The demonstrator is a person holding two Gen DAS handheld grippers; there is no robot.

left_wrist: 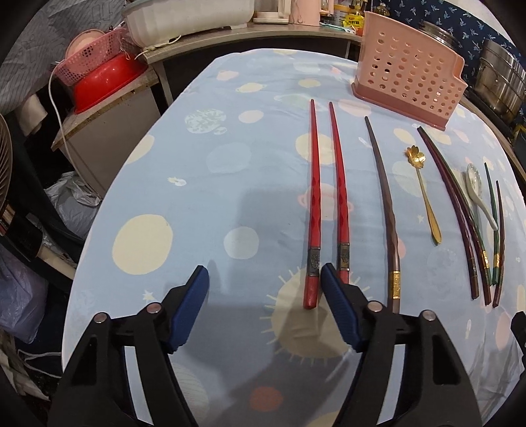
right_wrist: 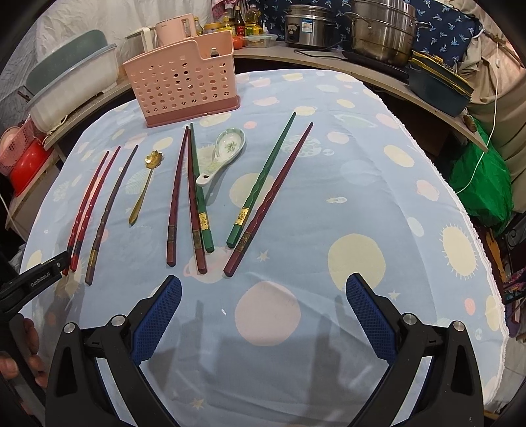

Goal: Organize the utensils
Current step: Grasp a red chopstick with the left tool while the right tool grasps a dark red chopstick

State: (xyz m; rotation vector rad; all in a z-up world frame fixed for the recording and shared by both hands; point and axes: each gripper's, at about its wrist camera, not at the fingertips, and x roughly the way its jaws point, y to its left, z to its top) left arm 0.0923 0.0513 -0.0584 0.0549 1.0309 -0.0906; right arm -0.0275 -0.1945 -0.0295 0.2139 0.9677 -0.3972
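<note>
Your left tool (left_wrist: 264, 287) hangs open, empty, the red chopsticks (left_wrist: 314, 203) at its one o'clock beside the right pad, so closing now could nudge them askew on the worktop (left_wrist: 197, 197); your right tool (right_wrist: 263, 295) gapes empty too.

A curved counter (right_wrist: 378, 70) crowded with steel pots (right_wrist: 383, 29) rings the table.

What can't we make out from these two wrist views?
- Butt end of the second red chopstick: left wrist view, behind the left hand-held gripper's right pad.
- Inside of the pink holder: both views, perforated wall blocks it; contents unknown.
- Green and dark chopsticks at far right: left wrist view, compressed by fisheye, hard to separate.
- Right hand-held gripper: only a sliver at the left wrist view's edge.
</note>
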